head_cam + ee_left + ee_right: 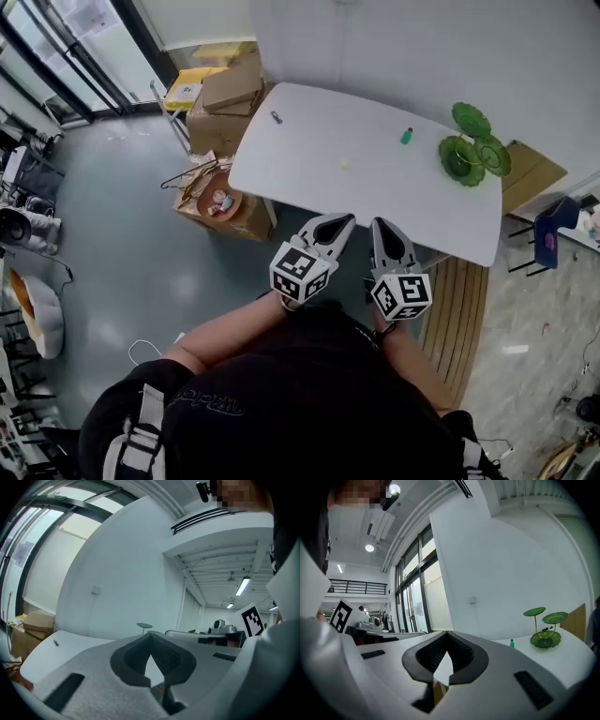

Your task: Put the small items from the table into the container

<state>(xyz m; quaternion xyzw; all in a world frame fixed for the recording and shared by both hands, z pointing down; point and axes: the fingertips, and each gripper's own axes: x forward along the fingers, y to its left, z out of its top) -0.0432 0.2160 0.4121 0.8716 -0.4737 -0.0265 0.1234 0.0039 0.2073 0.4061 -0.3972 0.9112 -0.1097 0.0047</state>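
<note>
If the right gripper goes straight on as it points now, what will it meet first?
Probably the bare table: the right gripper aims between the bottle and a pale item. Its height over the table is unclear.

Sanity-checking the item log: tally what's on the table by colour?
Green: 2 (tiered dish, small bottle)
Dark: 1 (dark item)
Pale yellowish: 1 (pale item)
Total: 4

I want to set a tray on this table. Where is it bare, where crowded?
Bare: the near strip of the table between the pale item and the front edge, and the far stretch between the dark item and the green bottle. Crowded: the right end, round the green tiered dish.
</note>
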